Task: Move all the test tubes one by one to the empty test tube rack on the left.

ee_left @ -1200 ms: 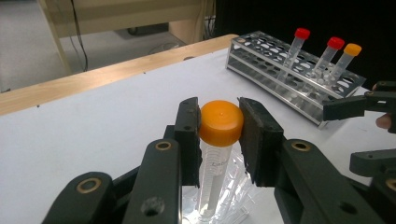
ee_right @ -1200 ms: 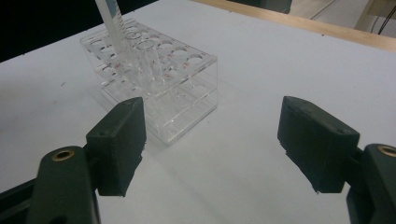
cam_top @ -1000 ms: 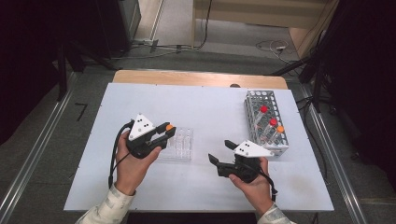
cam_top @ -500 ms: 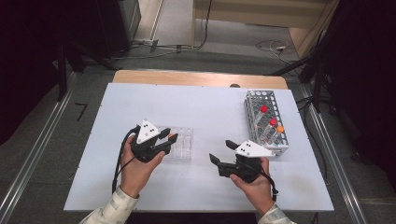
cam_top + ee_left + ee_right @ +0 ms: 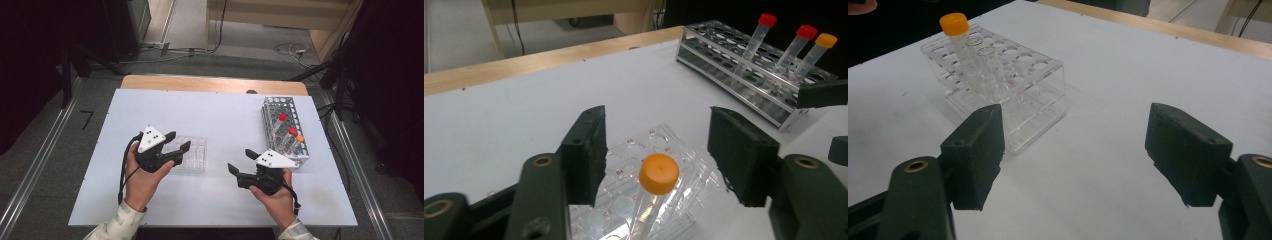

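A dark room surrounds the white table (image 5: 215, 115). In the high view the left gripper (image 5: 177, 141) covers part of the clear rack (image 5: 196, 159), so the orange-capped tube (image 5: 658, 173) is hard to make out there. In the left gripper view the tube stands in that rack, between the jaws, which have just been opening; neither pad touches it. The right gripper (image 5: 241, 161), jaws spread and empty, hovers well apart, near the metal rack (image 5: 285, 125).

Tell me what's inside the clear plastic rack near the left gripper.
The clear plastic rack holds one orange-capped tube standing in a hole; the other holes visible look empty. The left gripper has just opened its jaws, off the cap. Its jaws cover some holes.
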Action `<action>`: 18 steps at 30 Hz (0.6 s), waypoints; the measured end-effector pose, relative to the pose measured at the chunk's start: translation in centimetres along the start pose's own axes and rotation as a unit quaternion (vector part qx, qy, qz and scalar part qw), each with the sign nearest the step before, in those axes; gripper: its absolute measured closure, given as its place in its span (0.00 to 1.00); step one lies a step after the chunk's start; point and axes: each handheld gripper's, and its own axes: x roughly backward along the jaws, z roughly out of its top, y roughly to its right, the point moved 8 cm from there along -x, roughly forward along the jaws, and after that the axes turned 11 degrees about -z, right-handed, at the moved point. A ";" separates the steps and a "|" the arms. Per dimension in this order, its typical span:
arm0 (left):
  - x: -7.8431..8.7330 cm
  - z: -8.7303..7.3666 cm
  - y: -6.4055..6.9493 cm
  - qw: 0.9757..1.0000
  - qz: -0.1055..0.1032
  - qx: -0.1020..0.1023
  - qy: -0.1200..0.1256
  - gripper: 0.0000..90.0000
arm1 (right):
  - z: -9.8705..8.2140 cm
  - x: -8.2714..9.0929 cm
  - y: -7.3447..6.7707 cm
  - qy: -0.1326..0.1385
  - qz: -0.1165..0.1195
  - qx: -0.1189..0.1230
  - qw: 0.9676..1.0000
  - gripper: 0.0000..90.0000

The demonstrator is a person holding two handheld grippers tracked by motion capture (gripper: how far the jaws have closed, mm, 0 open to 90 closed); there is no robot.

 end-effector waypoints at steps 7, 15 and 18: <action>0.2 0.1 -0.3 1.000 -0.005 0.015 0.004 0.33 | -0.4 1.0 2.1 0.002 -0.023 -0.010 1.000 0.25; 0.2 0.1 -0.4 1.000 0.001 0.013 0.002 0.32 | -0.9 2.8 6.1 0.009 -0.071 -0.029 0.997 0.24; 0.3 0.2 -0.7 1.000 0.007 0.014 0.007 0.31 | -1.1 3.6 7.5 0.012 -0.091 -0.035 0.995 0.24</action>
